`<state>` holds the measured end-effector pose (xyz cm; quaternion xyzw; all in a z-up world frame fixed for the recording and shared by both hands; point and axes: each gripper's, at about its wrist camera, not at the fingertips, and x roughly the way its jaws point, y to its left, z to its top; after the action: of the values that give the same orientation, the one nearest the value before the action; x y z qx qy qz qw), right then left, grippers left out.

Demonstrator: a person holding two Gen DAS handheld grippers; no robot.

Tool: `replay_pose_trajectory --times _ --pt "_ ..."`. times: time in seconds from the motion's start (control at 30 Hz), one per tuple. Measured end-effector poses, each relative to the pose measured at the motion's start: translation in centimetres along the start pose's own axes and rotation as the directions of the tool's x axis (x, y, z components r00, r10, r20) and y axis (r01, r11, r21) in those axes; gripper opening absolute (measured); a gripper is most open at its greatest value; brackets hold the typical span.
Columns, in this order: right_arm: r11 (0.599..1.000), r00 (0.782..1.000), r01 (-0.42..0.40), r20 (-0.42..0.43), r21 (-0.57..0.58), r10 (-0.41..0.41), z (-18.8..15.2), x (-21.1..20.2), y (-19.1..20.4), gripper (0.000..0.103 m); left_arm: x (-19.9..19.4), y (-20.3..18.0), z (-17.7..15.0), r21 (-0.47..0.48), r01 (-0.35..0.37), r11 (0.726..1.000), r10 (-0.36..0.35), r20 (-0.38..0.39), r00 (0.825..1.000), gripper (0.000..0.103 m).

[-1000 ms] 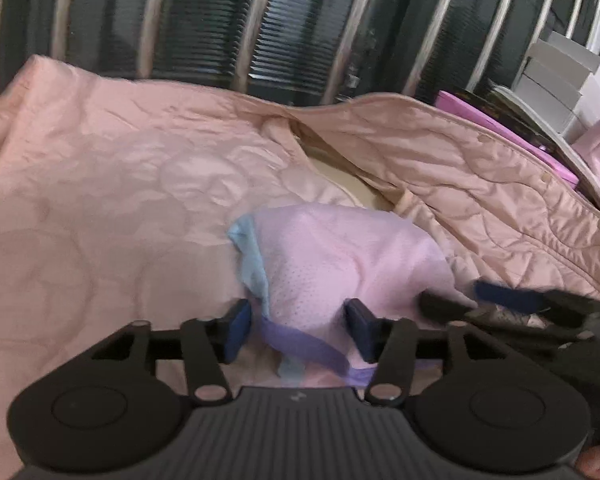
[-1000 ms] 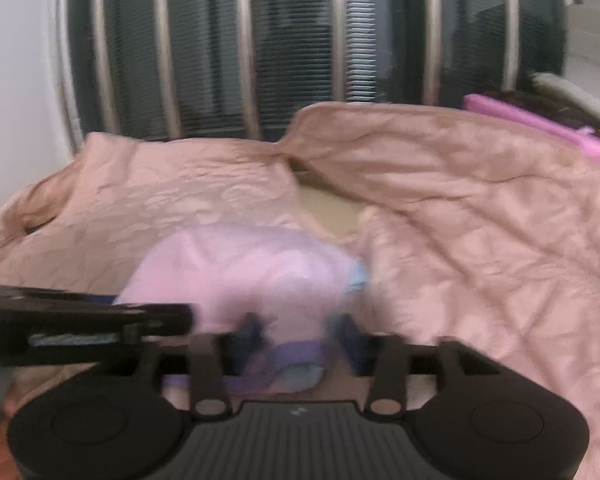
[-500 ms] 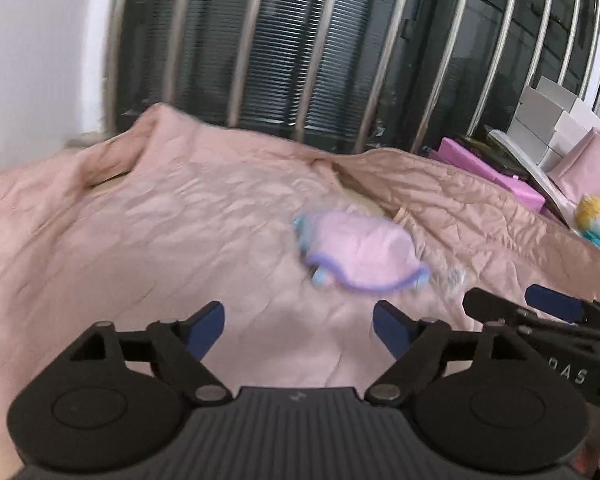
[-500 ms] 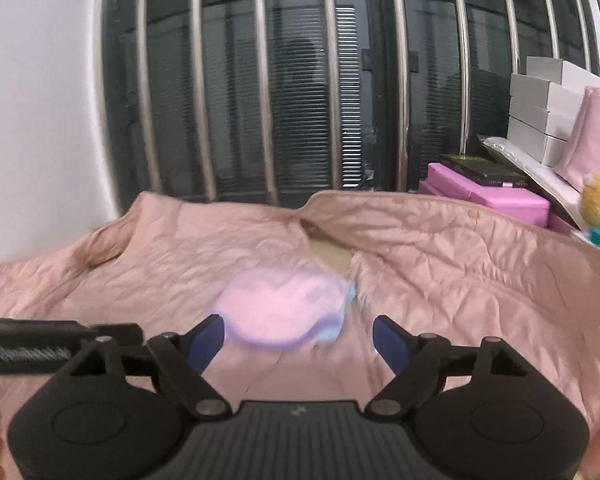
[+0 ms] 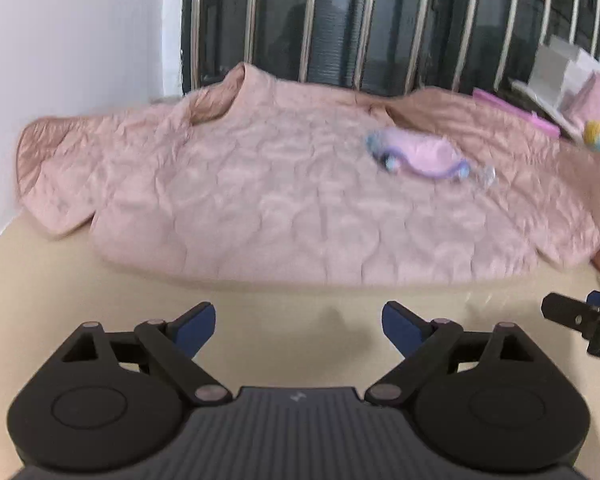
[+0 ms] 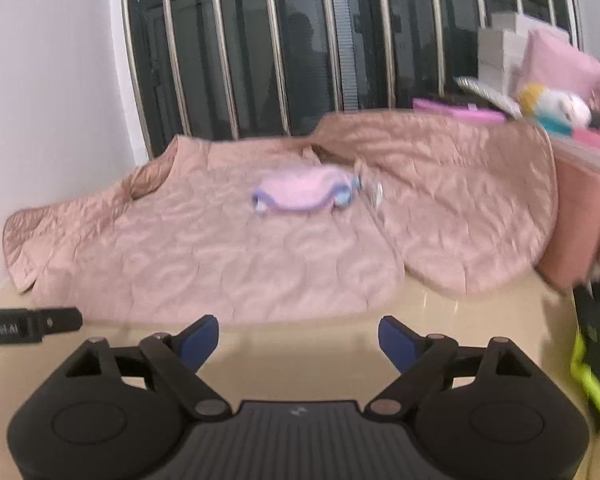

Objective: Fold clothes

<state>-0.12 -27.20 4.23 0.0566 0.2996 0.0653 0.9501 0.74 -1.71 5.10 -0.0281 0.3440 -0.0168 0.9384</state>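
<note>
Now both tools are opening wide, empty, over the table (image 5: 292, 312).
Folded pink garment (image 6: 300, 192) is lying at twelve o'clock on the quilted jacket (image 6: 228, 256), long axis nine-to-three.

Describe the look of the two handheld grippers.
Both match: the left gripper and right gripper have black ribbed bodies with a small pale logo, two round discs, black linkage arms with metal pins, and blue fingertip pads. No cables or sleeves show.
</note>
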Motion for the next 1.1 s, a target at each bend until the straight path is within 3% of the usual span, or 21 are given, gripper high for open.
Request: replay_pose_trajectory --times 0.13,0.2,0.37,0.4,0.57,0.77,1.1 --pt "1.0 1.0 0.009 -0.016 0.018 -0.009 -2.2 -0.5 1.2 0.088 -0.7 -0.2 -2.0 0.012 0.02 1.0 -0.02 0.017 1.0 0.103" --pt "0.999 0.999 0.036 -0.011 0.013 -0.036 -3.0 -0.5 2.1 0.09 -0.4 -0.2 -2.7 0.033 0.005 0.999 -0.006 0.018 1.0 0.103" --pt "0.999 0.999 -0.023 -0.041 0.029 0.024 -4.5 0.4 3.1 0.095 0.6 0.2 -3.9 0.061 -0.047 0.997 0.048 -0.006 0.999 0.103" --pt "0.999 0.998 -0.03 -0.054 0.04 0.032 -4.7 0.6 3.2 0.102 0.9 0.4 -4.1 0.056 -0.053 0.997 0.054 -0.015 0.998 0.103" --pt "0.996 0.996 0.082 -0.043 -0.02 -0.082 -5.3 1.5 4.7 0.103 1.8 1.2 -4.6 0.056 -0.052 0.997 0.052 0.005 0.999 0.103" --pt "0.989 0.989 0.135 -0.056 -0.061 -0.139 -4.9 2.9 5.2 0.103 2.6 1.3 -4.3 0.05 -0.061 0.997 0.06 0.022 0.998 0.103" --pt "0.988 0.987 0.142 -0.067 -0.06 -0.146 -4.2 3.7 5.3 0.103 2.9 1.2 -3.9 0.062 -0.047 0.997 0.046 0.015 0.999 0.102"
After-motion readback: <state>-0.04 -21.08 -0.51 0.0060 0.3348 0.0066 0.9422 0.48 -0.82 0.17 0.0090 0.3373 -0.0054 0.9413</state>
